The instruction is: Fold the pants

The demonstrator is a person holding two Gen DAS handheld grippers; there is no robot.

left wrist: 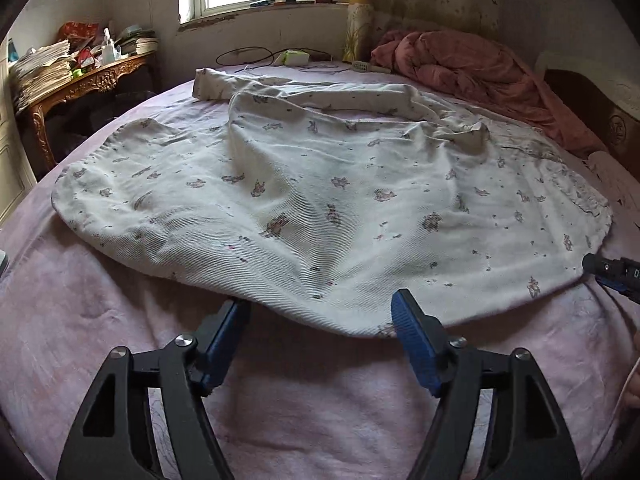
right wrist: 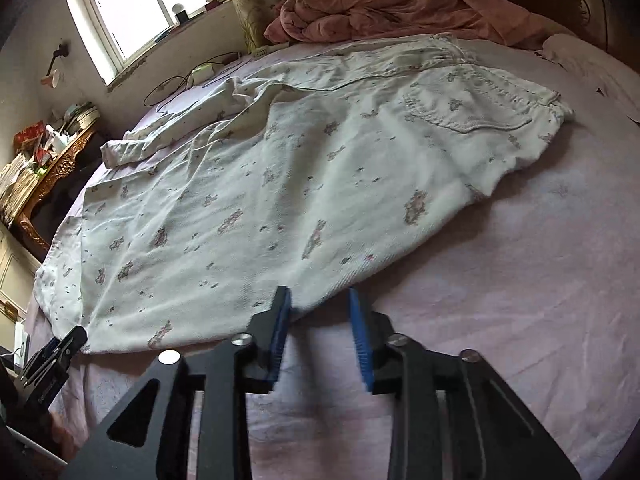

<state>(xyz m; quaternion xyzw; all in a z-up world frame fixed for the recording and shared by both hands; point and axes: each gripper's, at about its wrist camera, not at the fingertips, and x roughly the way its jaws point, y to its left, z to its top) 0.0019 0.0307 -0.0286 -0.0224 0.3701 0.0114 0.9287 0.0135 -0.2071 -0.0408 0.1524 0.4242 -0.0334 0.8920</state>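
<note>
- Across the bed (left wrist: pixel 120 360) in the left wrist view, the pants (left wrist: pixel 320 200) lie spread out, one leg trailing far toward the window; the left hand-held gripper (left wrist: pixel 320 320) is spread and empty at the near hem.
- From the right wrist view, the right hand-held gripper (right wrist: pixel 320 312) is likewise spread, holding nothing. Only a first lengthwise fold seems done; the shorter folds remain.

No legible text (anywhere here).
</note>
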